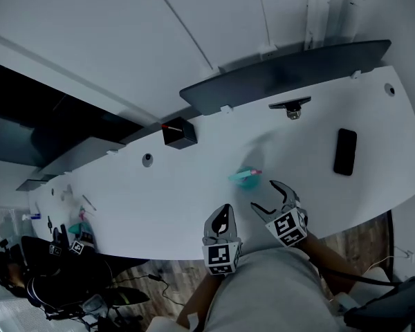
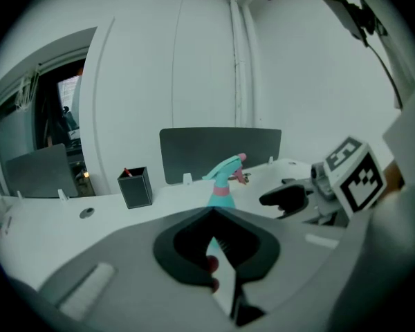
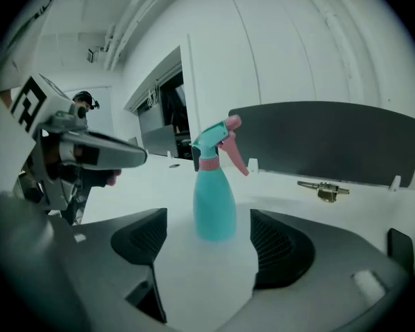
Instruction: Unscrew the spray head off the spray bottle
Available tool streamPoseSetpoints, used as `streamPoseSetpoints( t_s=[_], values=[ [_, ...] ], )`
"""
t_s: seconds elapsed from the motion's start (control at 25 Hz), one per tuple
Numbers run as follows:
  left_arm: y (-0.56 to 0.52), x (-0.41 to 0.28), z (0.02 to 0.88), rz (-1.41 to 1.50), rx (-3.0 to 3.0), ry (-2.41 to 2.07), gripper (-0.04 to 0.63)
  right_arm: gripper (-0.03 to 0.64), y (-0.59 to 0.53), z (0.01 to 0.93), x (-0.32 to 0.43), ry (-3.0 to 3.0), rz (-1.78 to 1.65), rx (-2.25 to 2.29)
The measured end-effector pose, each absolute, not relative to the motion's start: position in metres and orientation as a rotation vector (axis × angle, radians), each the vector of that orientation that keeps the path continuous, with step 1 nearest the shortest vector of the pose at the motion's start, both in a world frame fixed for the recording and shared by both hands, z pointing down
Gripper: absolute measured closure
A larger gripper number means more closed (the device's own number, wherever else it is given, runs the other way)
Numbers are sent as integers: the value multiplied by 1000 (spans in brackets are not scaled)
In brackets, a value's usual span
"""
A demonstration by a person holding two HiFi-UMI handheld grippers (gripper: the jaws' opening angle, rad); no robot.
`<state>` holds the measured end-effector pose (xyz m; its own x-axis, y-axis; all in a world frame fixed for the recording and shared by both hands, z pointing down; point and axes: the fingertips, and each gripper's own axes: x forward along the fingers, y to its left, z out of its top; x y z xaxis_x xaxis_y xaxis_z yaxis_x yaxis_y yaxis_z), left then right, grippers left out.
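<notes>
White walls and a dark partition panel back the pale curved surface, on which the spray bottle is stood upright, well in from the near edge. The spray head is seen fully seated on the bottle's neck above a pink collar. No unscrewing is judged to have been done, and no hold has been taken. The whole task is therefore left: the bottle is to be steadied and the head turned off.

The right gripper is shown with its fingers set wide apart and nothing pressed between them. In the right gripper view the bottle is framed in the gap, just beyond the tips and untouched. The left gripper is shown with its fingers brought together on nothing. The bottle is seen ahead of it, near but apart.

A black pen holder, a phone and keys are also carried, all well apart from the bottle.
</notes>
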<state>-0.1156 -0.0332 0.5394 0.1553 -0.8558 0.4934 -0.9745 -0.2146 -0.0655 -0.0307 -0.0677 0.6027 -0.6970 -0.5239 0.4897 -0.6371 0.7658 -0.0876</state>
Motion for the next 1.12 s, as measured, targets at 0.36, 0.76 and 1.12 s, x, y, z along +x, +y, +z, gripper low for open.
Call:
streamPoseSetpoints(
  t_s=[0.36, 0.76, 1.12],
  values=[
    [-46, -125, 531, 669, 2246, -1729, 594, 127, -115, 664, -85, -2396, 314, 750],
    [-57, -121, 504, 816, 2513, -1646, 592, 236, -119, 639, -75, -2323, -80, 646],
    [-51, -84, 491, 1153, 2744, -1350, 288, 236, -111, 604, -50, -2097, -515, 561]
  ],
)
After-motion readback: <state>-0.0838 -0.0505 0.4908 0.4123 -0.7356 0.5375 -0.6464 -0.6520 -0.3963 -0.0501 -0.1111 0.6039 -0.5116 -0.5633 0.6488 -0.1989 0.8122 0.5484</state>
